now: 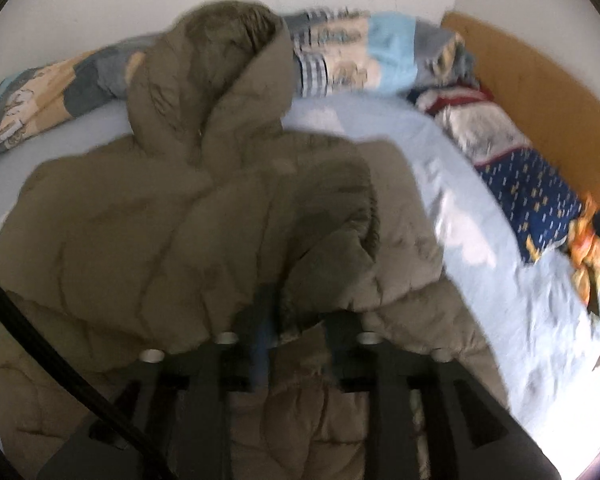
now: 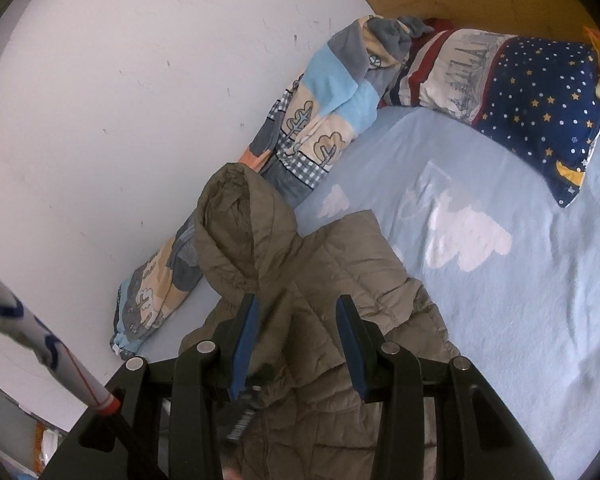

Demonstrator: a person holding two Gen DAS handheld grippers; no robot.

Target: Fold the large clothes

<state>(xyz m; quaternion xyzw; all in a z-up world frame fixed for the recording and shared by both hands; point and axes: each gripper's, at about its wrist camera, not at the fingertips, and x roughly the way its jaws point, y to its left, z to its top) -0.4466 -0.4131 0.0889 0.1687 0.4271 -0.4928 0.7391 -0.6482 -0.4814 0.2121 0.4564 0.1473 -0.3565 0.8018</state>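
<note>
Both hand-held grippers, left (image 1: 296, 320) and right (image 2: 298, 320), gape over puffy, slippery jacket (image 1: 140, 232); grab the 6 o'clock hem.

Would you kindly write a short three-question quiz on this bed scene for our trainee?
1. True or false: the jacket hood lies toward the wall.
2. What pattern is on the navy pillow: A stripes, B stars, C checks?
3. What white shapes mark the blue sheet?

Key: 1 true. 2 B. 3 clouds.
</note>
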